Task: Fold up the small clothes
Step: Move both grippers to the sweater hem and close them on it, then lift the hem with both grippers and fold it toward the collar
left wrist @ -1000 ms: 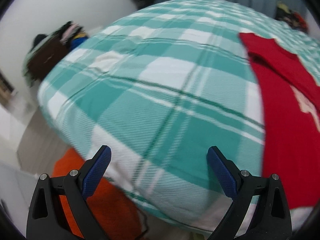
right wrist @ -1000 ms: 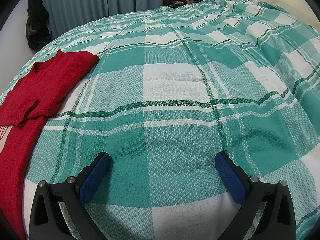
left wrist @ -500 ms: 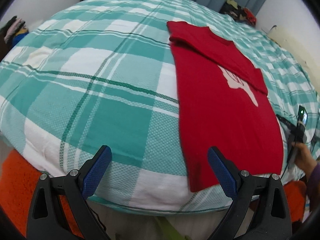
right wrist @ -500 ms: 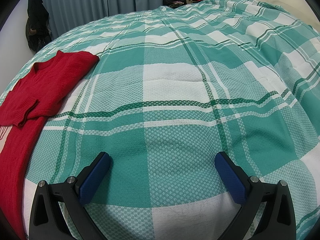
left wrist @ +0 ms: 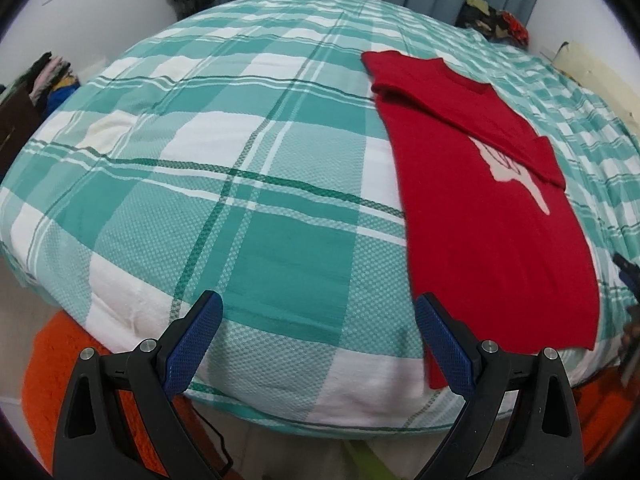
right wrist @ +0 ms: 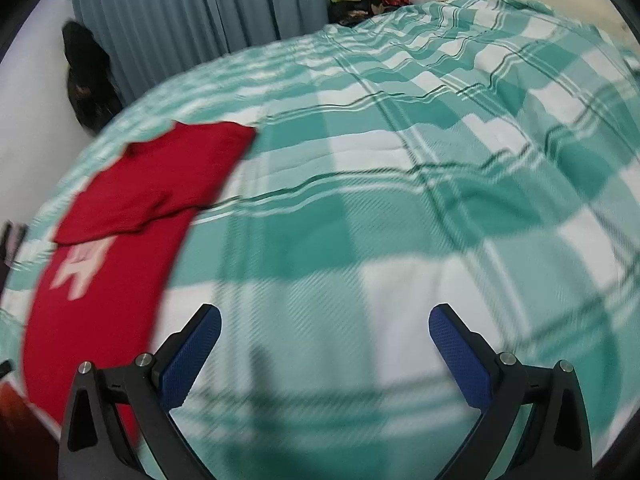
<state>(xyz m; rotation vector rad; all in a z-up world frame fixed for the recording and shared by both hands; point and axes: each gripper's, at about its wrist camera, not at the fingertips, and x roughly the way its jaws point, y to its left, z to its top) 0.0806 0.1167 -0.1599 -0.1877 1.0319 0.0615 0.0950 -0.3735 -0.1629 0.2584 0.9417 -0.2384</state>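
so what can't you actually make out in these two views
- Shirt print, left wrist view: the folded-over sleeve covers its top.
- Shirt hem, left wrist view: the near corner sits behind the left gripper's finger.
- Shirt, right wrist view: motion blur smears the edges; the right gripper hides the bottom.
- Pile by the curtain: too small to identify.
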